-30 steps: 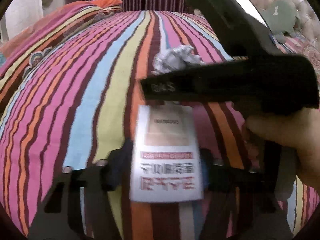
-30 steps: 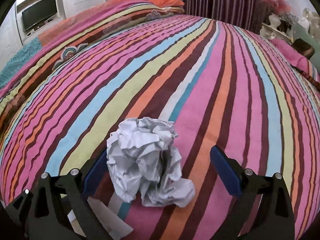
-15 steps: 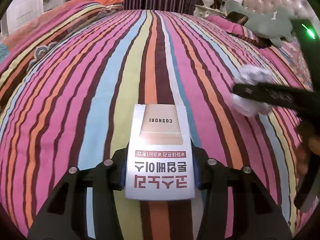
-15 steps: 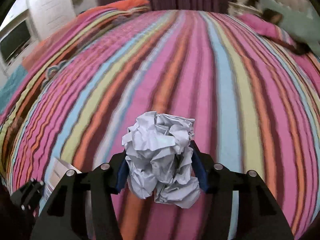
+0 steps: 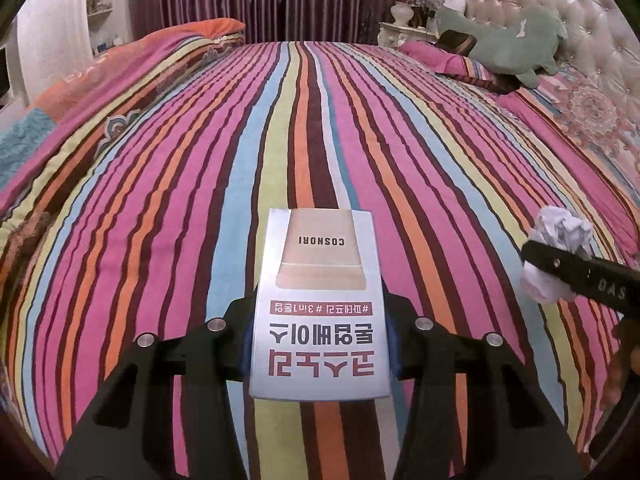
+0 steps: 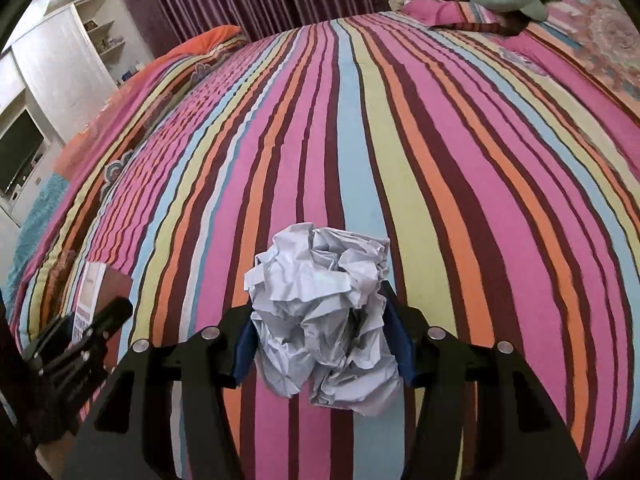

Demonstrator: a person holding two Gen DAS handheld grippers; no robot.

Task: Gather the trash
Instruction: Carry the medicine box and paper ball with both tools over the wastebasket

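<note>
While we carry both pieces above the striped bed [image 5: 168, 184], our left gripper [image 5: 320, 340] clamps the flat packet [image 5: 320, 304] and our right gripper [image 6: 324, 344] squeezes the crumpled paper ball [image 6: 324, 312]; springy paper could slip free if jolted.

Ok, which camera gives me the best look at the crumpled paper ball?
The right wrist view. There the paper ball fills the centre, pinched between the right gripper pads, every crease clear. The left wrist view shows it only small at the right edge, partly hidden behind that gripper's black finger.
</note>
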